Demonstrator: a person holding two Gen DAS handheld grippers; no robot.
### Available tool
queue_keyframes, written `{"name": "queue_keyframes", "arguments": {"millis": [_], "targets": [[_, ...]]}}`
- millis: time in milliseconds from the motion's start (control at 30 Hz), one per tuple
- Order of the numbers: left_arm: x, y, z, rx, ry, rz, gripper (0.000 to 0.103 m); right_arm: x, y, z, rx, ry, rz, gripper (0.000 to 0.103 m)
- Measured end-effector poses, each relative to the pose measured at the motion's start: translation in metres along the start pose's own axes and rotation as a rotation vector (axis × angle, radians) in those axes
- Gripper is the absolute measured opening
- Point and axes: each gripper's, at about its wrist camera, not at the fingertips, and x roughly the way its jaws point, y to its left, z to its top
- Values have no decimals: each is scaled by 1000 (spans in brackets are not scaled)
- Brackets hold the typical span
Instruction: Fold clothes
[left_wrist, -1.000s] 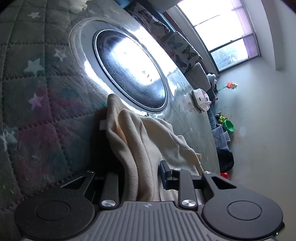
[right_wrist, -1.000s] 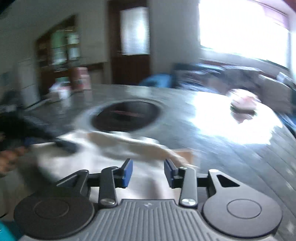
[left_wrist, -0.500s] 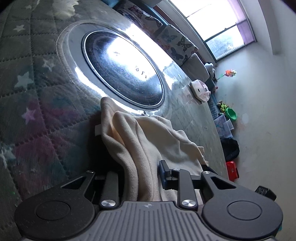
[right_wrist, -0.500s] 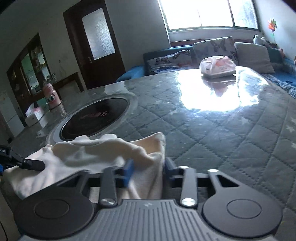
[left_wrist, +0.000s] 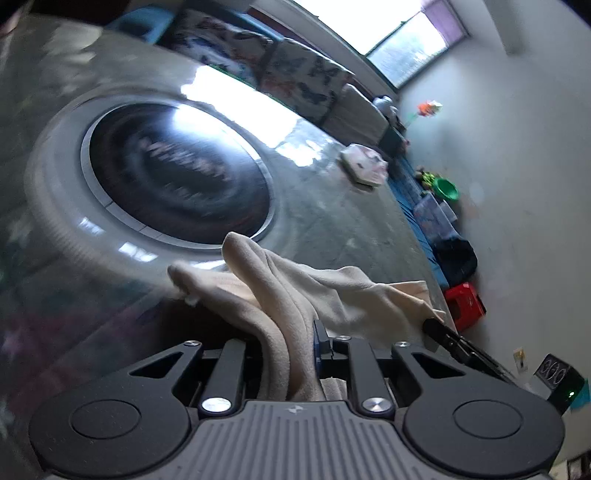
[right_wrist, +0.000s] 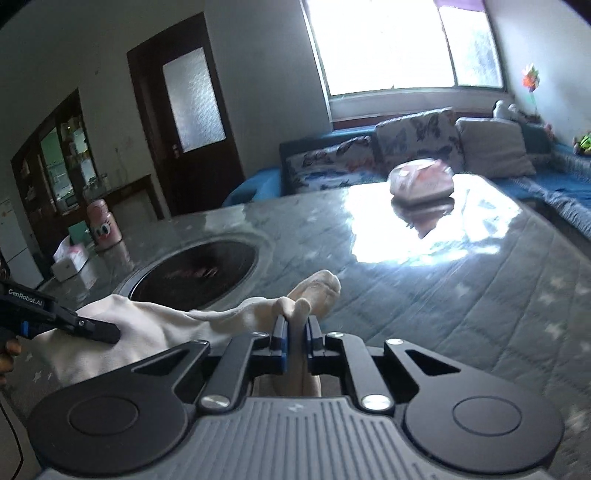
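Behind the table stands a blue sofa (right_wrist: 554, 184) with butterfly cushions (right_wrist: 413, 136) under a bright window (right_wrist: 399, 44), and a dark door (right_wrist: 188, 110) is at the left of the right wrist view. On the quilted grey table cover (right_wrist: 461, 295) a round black plate (left_wrist: 173, 177) is set in a pale ring, and a pink tissue pack (right_wrist: 421, 181) lies far behind in the sun glare. Nothing stands between the grippers and the cloth.

The cream garment (left_wrist: 295, 291) is stretched between both grippers, its long axis running from one to the other, beside the near edge of the black plate. Its bunched end points away toward the plate.

The left gripper (left_wrist: 288, 354) has a thick fold between its jaws, and the jaws are closing on it. The right gripper (right_wrist: 295, 332) is clenched on a thin bunch of the same garment, which sticks out just beyond its blue pads (right_wrist: 279, 334).
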Motion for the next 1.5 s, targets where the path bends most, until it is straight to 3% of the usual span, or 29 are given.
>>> {"name": "queue_keyframes", "arguments": {"millis": [467,1000,1267,1500], "targets": [[76,-85,34,147,72,-87,17,-35,-54,43,-24,-84,-216,8],[158,-160,44,265,122,-68,17,-31,-129,63,-5,-89,-375,8],[186,-167,42,278,154,-44,17,-19,-152,50,33,-59,-410,8],[199,-151,31,271,214,-3,20,2,-169,19,77,29,-430,8]]}}
